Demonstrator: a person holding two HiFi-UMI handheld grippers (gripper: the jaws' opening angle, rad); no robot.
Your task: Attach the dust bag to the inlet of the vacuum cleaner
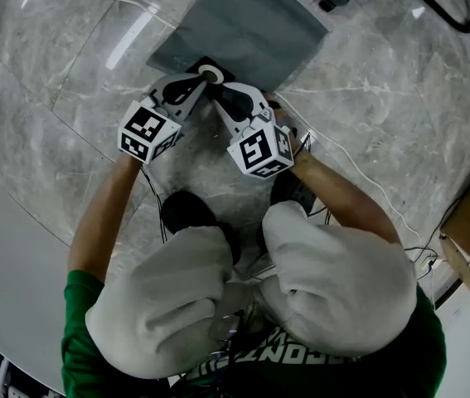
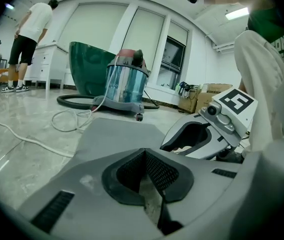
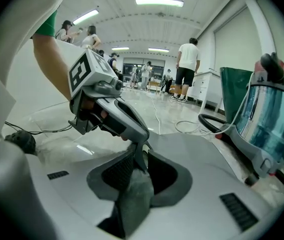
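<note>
Pinching near edge of dust bag point(image 1: 247, 27), right gripper point(image 3: 139, 158) jaws clamped, left gripper point(image 2: 144, 156) jaws together alongside, open floor point(image 1: 367, 98) around

Glossy grey marble floor point(image 1: 400, 89) underfoot, strip lights point(image 3: 159, 2) glowing overhead, tall blinded windows point(image 2: 149, 39), cardboard boxes point(image 2: 212, 90) by the wall.
</note>
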